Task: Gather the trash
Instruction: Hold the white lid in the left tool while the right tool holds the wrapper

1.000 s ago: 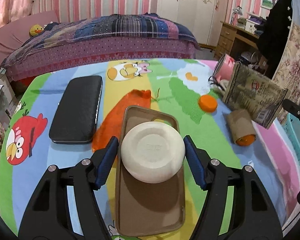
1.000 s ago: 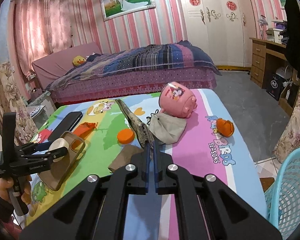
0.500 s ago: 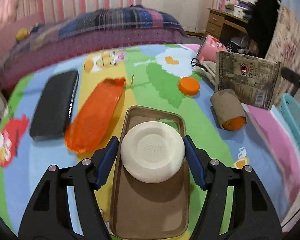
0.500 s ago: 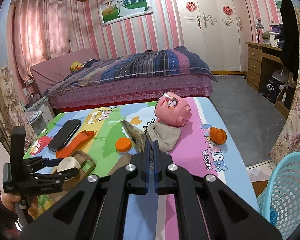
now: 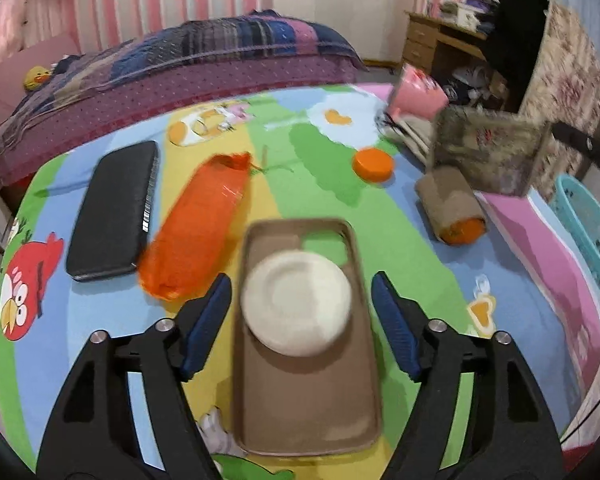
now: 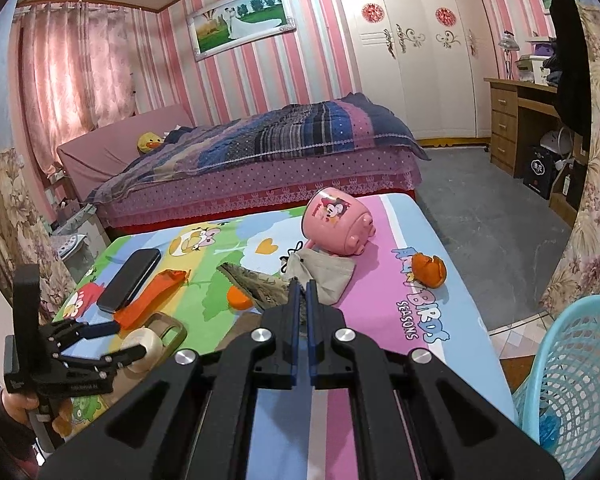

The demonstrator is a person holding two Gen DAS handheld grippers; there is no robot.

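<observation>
A white round tape roll (image 5: pixel 296 302) lies on a brown phone case (image 5: pixel 308 400) on the cartoon tablecloth. My left gripper (image 5: pixel 300 280) straddles the roll with its jaws open, and a gap shows between each blue pad and the roll. In the right wrist view my left gripper (image 6: pixel 120 340) is at the lower left, held by a hand. My right gripper (image 6: pixel 302 292) is shut on the edge of a brown snack bag (image 6: pixel 252 286), which stands upright at the right of the table (image 5: pixel 488 156).
An orange wrapper (image 5: pixel 196 236) and a black case (image 5: pixel 114 210) lie left of the phone case. An orange cap (image 5: pixel 373 165), a cardboard roll (image 5: pixel 450 208), a grey pouch (image 6: pixel 324 272), a pink mug (image 6: pixel 340 222) and orange peel (image 6: pixel 428 270) lie around. A blue basket (image 6: pixel 572 380) stands off the table's right edge.
Earlier the white roll filled the space between my left pads. Now it looks smaller and lies clear of both, on the case. The right gripper has stayed shut on the bag.
</observation>
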